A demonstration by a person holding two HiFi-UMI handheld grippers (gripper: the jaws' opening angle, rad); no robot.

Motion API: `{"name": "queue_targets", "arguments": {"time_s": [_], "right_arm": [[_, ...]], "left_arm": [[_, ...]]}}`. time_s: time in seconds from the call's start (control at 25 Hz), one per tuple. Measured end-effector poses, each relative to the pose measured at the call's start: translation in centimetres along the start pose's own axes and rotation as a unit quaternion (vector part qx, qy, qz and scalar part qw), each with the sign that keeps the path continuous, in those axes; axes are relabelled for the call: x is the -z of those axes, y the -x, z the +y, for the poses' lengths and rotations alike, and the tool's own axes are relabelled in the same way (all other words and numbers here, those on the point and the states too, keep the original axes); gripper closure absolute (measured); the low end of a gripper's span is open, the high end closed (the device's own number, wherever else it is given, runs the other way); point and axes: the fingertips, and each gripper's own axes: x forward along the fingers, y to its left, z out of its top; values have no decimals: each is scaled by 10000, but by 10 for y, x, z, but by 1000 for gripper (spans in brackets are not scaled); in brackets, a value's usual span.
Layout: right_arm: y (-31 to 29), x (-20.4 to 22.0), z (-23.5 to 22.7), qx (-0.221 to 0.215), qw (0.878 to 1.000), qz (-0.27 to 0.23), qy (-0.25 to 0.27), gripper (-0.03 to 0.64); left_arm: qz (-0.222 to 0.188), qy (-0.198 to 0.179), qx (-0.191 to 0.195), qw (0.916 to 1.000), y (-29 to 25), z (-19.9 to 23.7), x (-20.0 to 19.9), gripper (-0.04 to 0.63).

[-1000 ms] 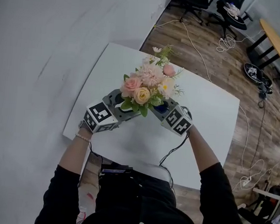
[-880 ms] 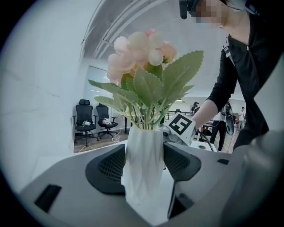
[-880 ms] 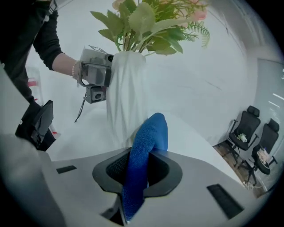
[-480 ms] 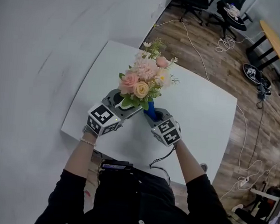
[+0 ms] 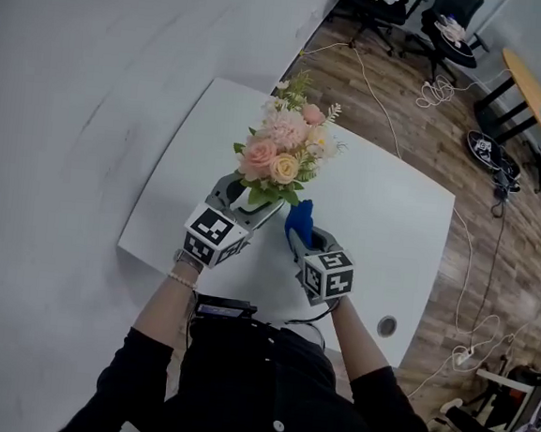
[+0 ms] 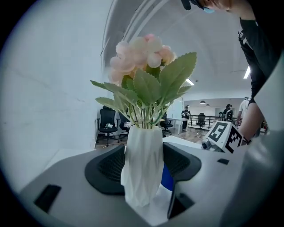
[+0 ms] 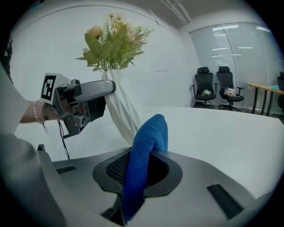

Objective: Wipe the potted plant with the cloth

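A white ribbed vase (image 6: 143,165) with pink and cream flowers (image 5: 281,150) and green leaves stands on the white table (image 5: 384,211). My left gripper (image 5: 245,202) is shut on the vase, whose body sits between the two black pads. In the right gripper view the vase (image 7: 120,111) leans beside the left gripper's housing. My right gripper (image 5: 302,237) is shut on a blue cloth (image 7: 144,155), which stands up folded from its jaws (image 5: 299,220) just right of the vase base. A strip of that blue cloth (image 6: 166,177) shows behind the vase.
The table's near edge (image 5: 245,293) runs under my wrists, with a round cable hole (image 5: 388,325) at the near right. A wooden floor with cables (image 5: 433,83), office chairs (image 5: 447,28) and a round table (image 5: 532,78) lies beyond. A white wall (image 5: 94,82) stands on the left.
My right gripper with the blue cloth has drawn back from the vase toward the near table edge and turned. The left gripper has kept hold of the vase.
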Motion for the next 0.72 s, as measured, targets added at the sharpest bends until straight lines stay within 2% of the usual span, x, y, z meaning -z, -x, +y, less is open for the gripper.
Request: {"name": "queue_targets", "arguments": {"time_s": [0.28,0.72], "right_arm": [[34,-2,-9,585,9980,-173,-171,529],[66,-30,-5,900,9937,-653,-144,529]], "left_arm": [[37,-36,8,10000,0,-2,1,322],[-49,-88,-8,9999,2,-2,-1,322]]}}
